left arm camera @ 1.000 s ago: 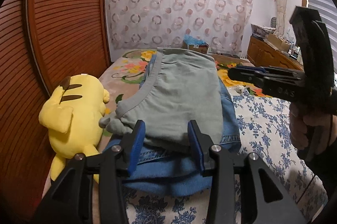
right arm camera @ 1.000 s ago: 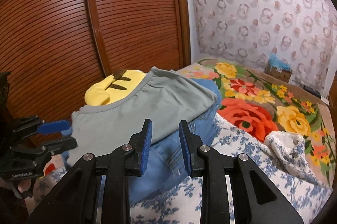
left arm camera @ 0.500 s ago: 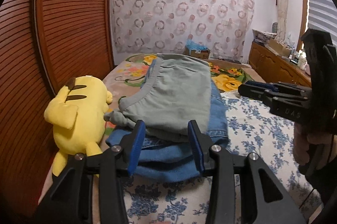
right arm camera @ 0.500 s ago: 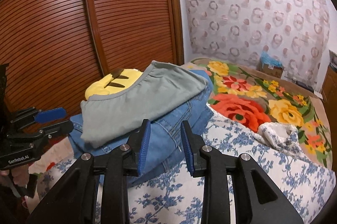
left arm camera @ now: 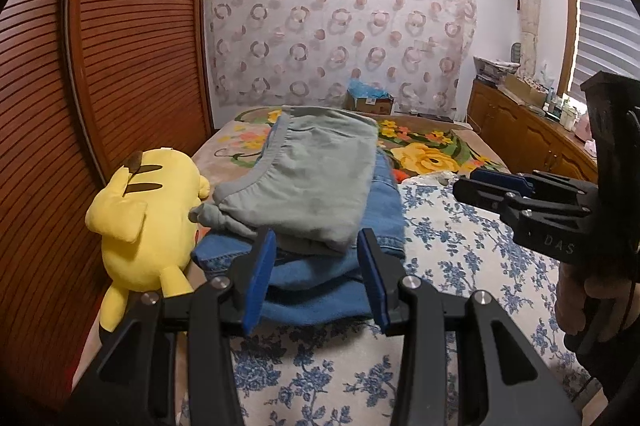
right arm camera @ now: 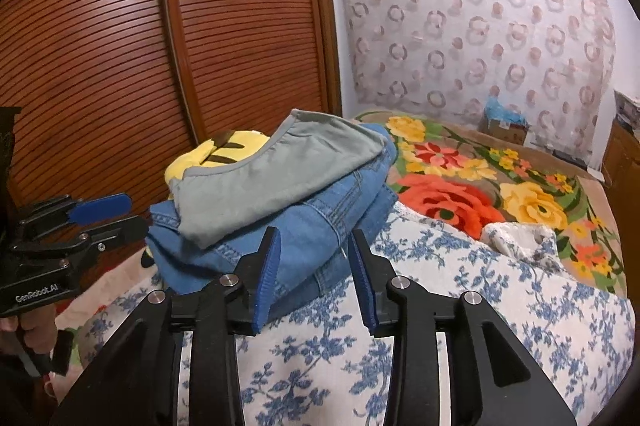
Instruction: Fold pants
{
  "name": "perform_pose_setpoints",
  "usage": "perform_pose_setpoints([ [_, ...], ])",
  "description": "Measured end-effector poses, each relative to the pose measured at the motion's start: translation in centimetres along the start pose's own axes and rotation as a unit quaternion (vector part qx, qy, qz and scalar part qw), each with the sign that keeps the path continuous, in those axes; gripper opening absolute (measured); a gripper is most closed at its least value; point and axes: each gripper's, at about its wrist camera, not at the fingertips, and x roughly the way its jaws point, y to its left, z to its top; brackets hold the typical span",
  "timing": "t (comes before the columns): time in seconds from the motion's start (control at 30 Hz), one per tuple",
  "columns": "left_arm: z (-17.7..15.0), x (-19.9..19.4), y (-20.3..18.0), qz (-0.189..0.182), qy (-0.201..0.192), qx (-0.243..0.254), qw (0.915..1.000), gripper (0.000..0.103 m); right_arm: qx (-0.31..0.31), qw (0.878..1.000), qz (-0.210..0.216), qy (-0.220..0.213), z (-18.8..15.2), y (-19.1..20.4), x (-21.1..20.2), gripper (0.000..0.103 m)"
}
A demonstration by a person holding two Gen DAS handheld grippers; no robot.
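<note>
The grey-green pants lie folded flat on top of a stack of folded blue jeans, which rests on the blue-flowered sheet at the near end of the bed; we judge the folding itself done, or nearly so, with both tools clear of the cloth; our left gripper hangs just short of the stack, its jaws parted and empty; our right gripper likewise stands apart, holding nothing; any next move would call only for squaring a loose edge, perhaps the bunched corner on the left; the left view shows the whole yellow plush toy beside the stack, and a wooden cabinet; the right view shows only the toy's head behind the pants, but reveals the crumpled white cloth and more of the flowered blanket.
</note>
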Motion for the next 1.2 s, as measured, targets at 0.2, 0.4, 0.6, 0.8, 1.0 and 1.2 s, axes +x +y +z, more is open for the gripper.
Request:
perform_pose_setpoints([
  [0.2, -0.3, -1.4, -1.9, -0.009, -0.006, 0.01, 0.9999, 0.041, 0.01, 1.0, -0.021, -0.006, -0.9, -0.4, -2.7, 0.043],
  [0.4, -0.7, -2.7, -4.2, -0.026, -0.01, 0.026, 0.9993, 0.042, 0.025, 0.998, -0.049, -0.015, -2.3, -1.1, -5.8, 0.055],
  [0.6, -1.2, -3.8, -6.9, -0.05, -0.014, 0.039, 0.9979, 0.042, 0.043, 0.996, -0.077, -0.022, -4.2, -1.7, -9.5, 0.06],
  [0.8, -1.7, -4.7, -9.7, -0.073, -0.016, 0.056, 0.9957, 0.042, 0.062, 0.99, -0.122, -0.024, -6.8, -2.5, -13.5, 0.06],
  [1.0, -2.4, -5.4, -12.7, -0.092, -0.015, 0.069, 0.9933, 0.042, 0.085, 0.985, -0.151, -0.023, -9.1, -3.7, -16.7, 0.06],
  [1.2, -2.7, -6.9, -15.1, -0.101, -0.02, 0.079, 0.9915, 0.042, 0.099, 0.978, -0.178, -0.03, -10.6, -4.7, -20.0, 0.06],
])
